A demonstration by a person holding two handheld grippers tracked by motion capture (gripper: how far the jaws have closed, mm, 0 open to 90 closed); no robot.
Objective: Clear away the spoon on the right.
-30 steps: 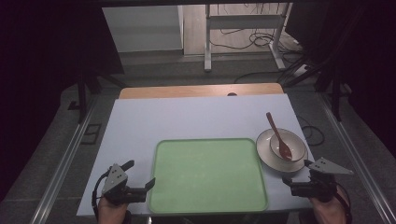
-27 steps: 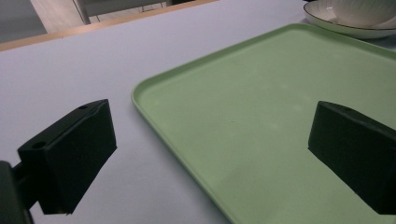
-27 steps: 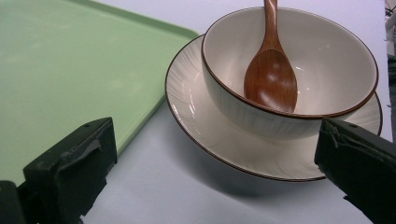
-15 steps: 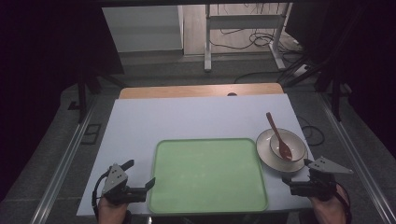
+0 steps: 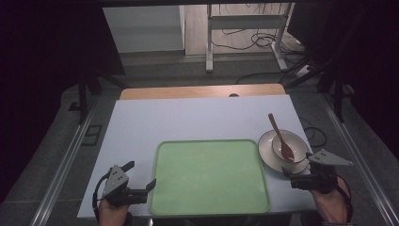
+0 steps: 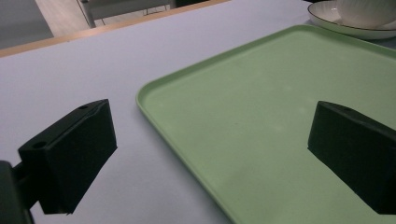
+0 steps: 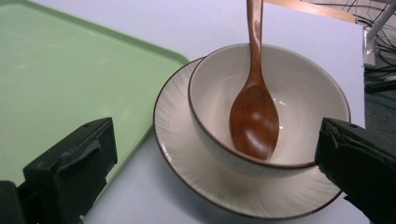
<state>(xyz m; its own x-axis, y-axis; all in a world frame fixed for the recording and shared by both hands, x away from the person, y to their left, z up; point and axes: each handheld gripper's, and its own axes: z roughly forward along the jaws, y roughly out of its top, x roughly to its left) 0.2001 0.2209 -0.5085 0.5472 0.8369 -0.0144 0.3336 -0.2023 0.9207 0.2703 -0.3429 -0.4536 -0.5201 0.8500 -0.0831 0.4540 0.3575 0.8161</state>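
White table [image 5: 188,117]: green tray [image 5: 209,176], plate [image 5: 269,155] beside it.

A tray [image 5: 209,176] lies on the counter [image 5: 188,117] between the left tongs [image 5: 139,177] and right tongs [image 5: 295,175]. Just beyond the right tongs, a spoon [image 5: 282,140] rests in a bowl [image 5: 296,142] on a plate [image 5: 267,153].

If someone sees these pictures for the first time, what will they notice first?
Probably the big green tray at the near middle of the table, with nothing on it. Right of it a wooden spoon rests in a white bowl on a plate. An open gripper sits at each side, left and right.
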